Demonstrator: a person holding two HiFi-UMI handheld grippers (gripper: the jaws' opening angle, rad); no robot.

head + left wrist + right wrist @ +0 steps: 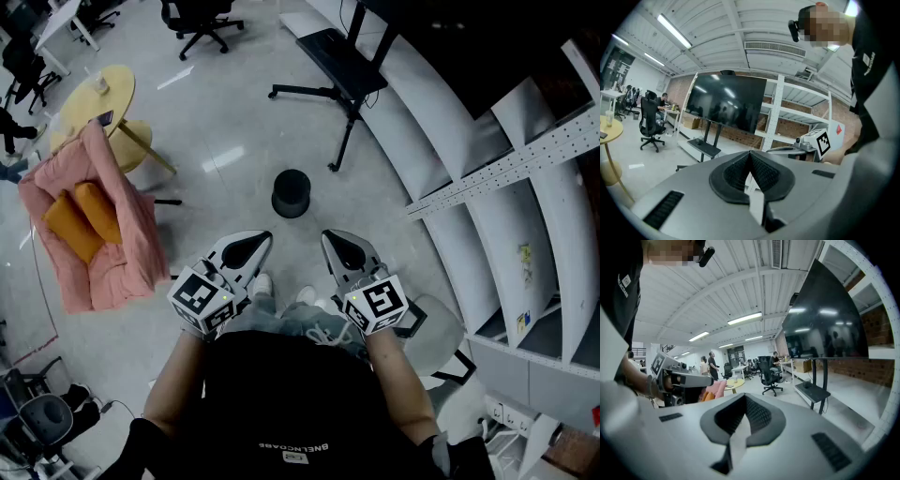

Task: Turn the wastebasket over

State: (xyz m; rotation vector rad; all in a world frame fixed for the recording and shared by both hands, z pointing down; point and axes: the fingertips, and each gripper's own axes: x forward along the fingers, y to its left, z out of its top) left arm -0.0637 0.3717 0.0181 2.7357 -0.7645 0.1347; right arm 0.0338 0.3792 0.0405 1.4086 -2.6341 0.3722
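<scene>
A small black wastebasket [292,193] stands upside down on the grey floor, its flat bottom facing up, a short way ahead of me in the head view. My left gripper [251,241] and right gripper [334,240] are held side by side at waist height, both shut and holding nothing, well short of the basket. In the left gripper view the left gripper [750,155] has its jaws pressed together, and the right gripper [745,399] looks the same in its own view. Neither gripper view shows the basket.
A black monitor stand [339,70] on legs rises just beyond the basket to the right. White shelving [487,178] runs along the right side. A pink armchair [98,225] with orange cushions and a round yellow table [94,103] sit at the left. Office chairs stand further back.
</scene>
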